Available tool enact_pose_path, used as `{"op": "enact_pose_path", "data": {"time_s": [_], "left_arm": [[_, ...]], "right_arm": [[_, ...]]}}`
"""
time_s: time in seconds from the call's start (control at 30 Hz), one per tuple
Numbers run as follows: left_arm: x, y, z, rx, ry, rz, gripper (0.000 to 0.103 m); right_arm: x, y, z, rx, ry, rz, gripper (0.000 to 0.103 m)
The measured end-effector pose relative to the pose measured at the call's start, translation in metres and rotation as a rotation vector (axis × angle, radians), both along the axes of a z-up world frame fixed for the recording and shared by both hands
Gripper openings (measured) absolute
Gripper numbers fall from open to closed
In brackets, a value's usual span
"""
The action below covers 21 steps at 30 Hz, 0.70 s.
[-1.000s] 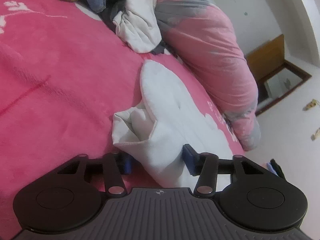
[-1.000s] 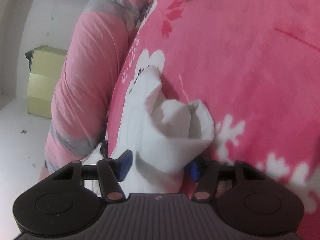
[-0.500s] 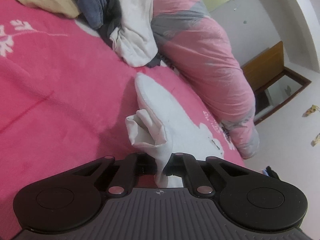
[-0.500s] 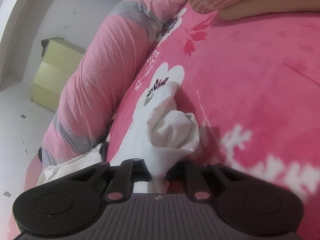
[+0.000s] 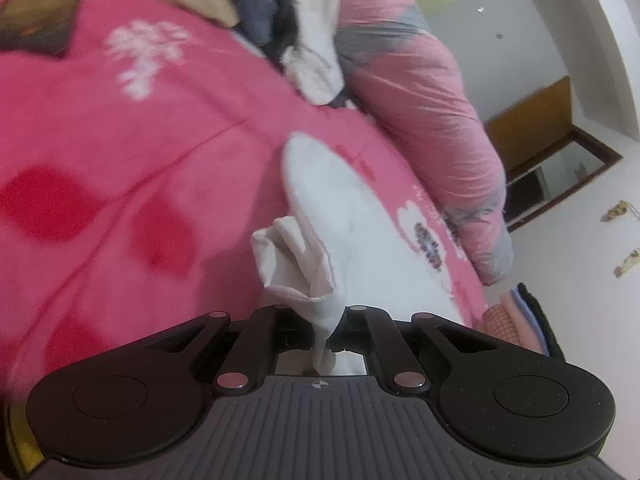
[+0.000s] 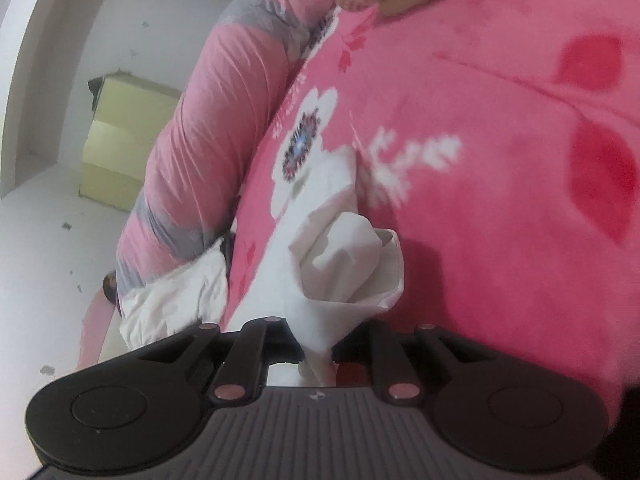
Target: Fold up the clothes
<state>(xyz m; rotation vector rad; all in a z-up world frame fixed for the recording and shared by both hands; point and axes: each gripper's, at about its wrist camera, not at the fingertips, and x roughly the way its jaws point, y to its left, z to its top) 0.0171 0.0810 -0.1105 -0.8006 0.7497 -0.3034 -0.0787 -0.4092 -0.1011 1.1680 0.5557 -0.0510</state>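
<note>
Bed draped in a plush pink blanket with white flowers and red leaves (image 5: 132, 128), rolled pink-and-grey quilt (image 5: 424, 92) along its edge, heap of beige, blue and white clothes (image 5: 280, 12) at the far end. Left gripper (image 5: 323, 344) clenched on a bunched corner of the white cloth garment (image 5: 340, 216) stretched over the blanket. Right gripper (image 6: 318, 354) likewise pinching another gathered corner of that garment (image 6: 336, 248).

Bed: a pink fuzzy blanket (image 5: 120, 128) with white flowers covers it.
Quilt: a rolled pink and grey quilt (image 5: 432, 112) lies along the bed edge.
Walls: white.
Floor: pale, with small bits on it.
Box: a yellow box (image 6: 120, 148) stands by the wall.
</note>
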Motion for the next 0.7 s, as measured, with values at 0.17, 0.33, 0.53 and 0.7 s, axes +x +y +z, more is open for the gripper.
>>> {"op": "enact_pose_path", "data": {"time_s": [0.17, 0.33, 0.53, 0.7], "left_arm": [[0.006, 0.000, -0.010, 0.031, 0.015, -0.024, 0.010], [0.009, 0.005, -0.010, 0.037, -0.001, -0.055, 0.021], [0.010, 0.014, -0.012, -0.005, 0.000, -0.070, 0.027], [0.014, 0.017, -0.012, -0.017, -0.011, -0.099, 0.027]], "right_arm": [[-0.006, 0.000, -0.001, -0.119, 0.082, 0.012, 0.031], [-0.032, -0.006, 0.032, -0.288, 0.051, -0.067, 0.052], [-0.056, 0.021, 0.072, -0.553, -0.032, -0.091, 0.053], [-0.037, 0.107, 0.087, -0.818, -0.217, 0.219, 0.053]]}}
